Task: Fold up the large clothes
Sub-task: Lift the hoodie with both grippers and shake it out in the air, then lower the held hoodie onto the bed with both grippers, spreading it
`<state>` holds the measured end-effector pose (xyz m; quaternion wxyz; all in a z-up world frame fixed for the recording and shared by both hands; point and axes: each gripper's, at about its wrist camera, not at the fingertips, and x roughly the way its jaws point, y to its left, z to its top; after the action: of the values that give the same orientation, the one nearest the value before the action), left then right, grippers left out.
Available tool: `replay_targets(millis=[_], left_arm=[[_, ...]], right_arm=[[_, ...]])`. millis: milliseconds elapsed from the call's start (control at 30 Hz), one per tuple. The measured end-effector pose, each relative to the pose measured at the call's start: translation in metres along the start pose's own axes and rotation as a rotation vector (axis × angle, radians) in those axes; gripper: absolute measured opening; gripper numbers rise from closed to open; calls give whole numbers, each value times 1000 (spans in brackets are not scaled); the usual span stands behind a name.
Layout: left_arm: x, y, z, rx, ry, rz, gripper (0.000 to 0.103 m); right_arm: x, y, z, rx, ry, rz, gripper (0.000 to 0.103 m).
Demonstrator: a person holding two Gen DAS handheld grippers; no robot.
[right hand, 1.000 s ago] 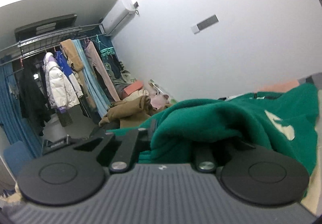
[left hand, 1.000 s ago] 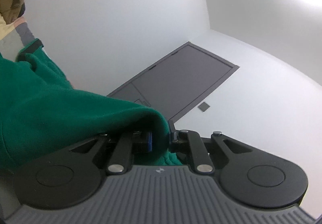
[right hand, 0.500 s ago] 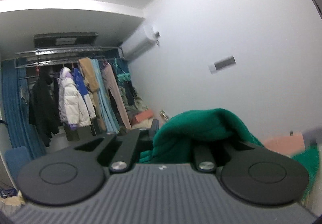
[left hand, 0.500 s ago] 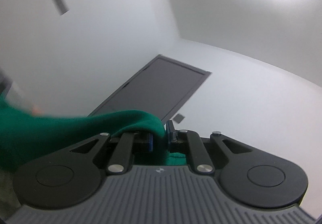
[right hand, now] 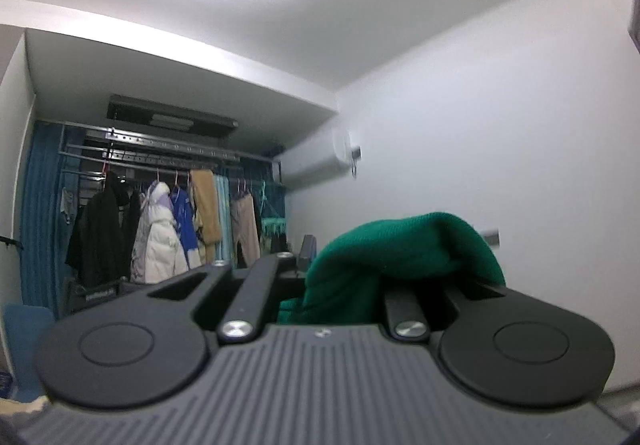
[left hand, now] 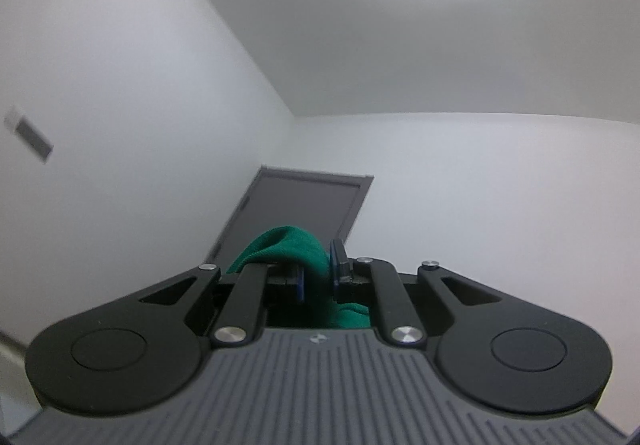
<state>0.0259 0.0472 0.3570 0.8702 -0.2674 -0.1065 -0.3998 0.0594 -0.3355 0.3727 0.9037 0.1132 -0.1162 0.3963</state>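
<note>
A: Where is the green fleece garment (left hand: 288, 247) held?

B: It is pinched between the fingers of the left gripper (left hand: 318, 277) and the right gripper (right hand: 344, 277), both clamped on it; its bulk hangs below, unseen.

A: Which hand is nearer?

B: Neither; the span between them cannot be judged.

A: Counts?

B: One garment, two grippers; one grey door (left hand: 304, 205), one clothes rail (right hand: 160, 165).
</note>
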Motion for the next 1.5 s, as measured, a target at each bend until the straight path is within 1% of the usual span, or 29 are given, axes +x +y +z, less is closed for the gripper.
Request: replay_targets(millis=[67, 133, 167, 233, 300, 433, 500, 567, 733, 833, 867, 900, 967, 1033, 1100, 1167, 1267, 1367, 1433, 1500], left_arm=[[20, -7, 19, 39, -8, 9, 14], [42, -6, 31, 58, 3, 48, 14], [53, -1, 33, 62, 17, 72, 14], [76, 17, 28, 90, 57, 133, 14], [94, 42, 13, 103, 102, 197, 14], [127, 111, -40, 130, 198, 312, 14], [136, 141, -64, 160, 228, 352, 14], [145, 178, -90, 170, 249, 397, 14], [166, 292, -161, 121, 303, 499, 14], [181, 368, -211, 64, 368, 542, 14], [168, 395, -230, 43, 392, 556, 14], [165, 418, -247, 24, 412, 571, 14], [164, 460, -281, -2, 454, 604, 14], [165, 494, -315, 0, 500, 631, 14], [166, 523, -344, 6, 550, 654, 14], [170, 551, -369, 11, 598, 681, 14], [167, 579, -403, -20, 643, 709, 14], [169, 597, -430, 2, 698, 738, 14], [170, 601, -447, 0, 730, 756, 14], [175, 611, -457, -23, 753, 782, 14]], right_arm=[[14, -1, 26, -22, -20, -13, 15], [27, -5, 40, -45, -32, -44, 15], [35, -8, 42, -55, -24, -65, 15], [52, -24, 36, -59, 11, -109, 15], [66, -46, 17, -44, 56, -150, 15], [88, -95, -46, 13, 153, -230, 15], [96, -115, -81, 17, 175, -261, 15], [106, -137, -116, 30, 182, -290, 15], [151, -190, -210, 12, 225, -376, 15], [178, -226, -277, -8, 265, -428, 15], [185, -238, -301, -13, 287, -447, 15], [193, -248, -323, -19, 306, -462, 15], [205, -268, -365, -25, 344, -479, 15], [209, -285, -411, -35, 381, -494, 14], [207, -295, -451, -52, 414, -510, 14], [206, -306, -481, -47, 453, -523, 14], [200, -325, -521, 23, 514, -561, 14], [200, -334, -551, 38, 569, -580, 14], [196, -336, -562, 43, 602, -580, 13], [196, -335, -565, 47, 618, -587, 13]])
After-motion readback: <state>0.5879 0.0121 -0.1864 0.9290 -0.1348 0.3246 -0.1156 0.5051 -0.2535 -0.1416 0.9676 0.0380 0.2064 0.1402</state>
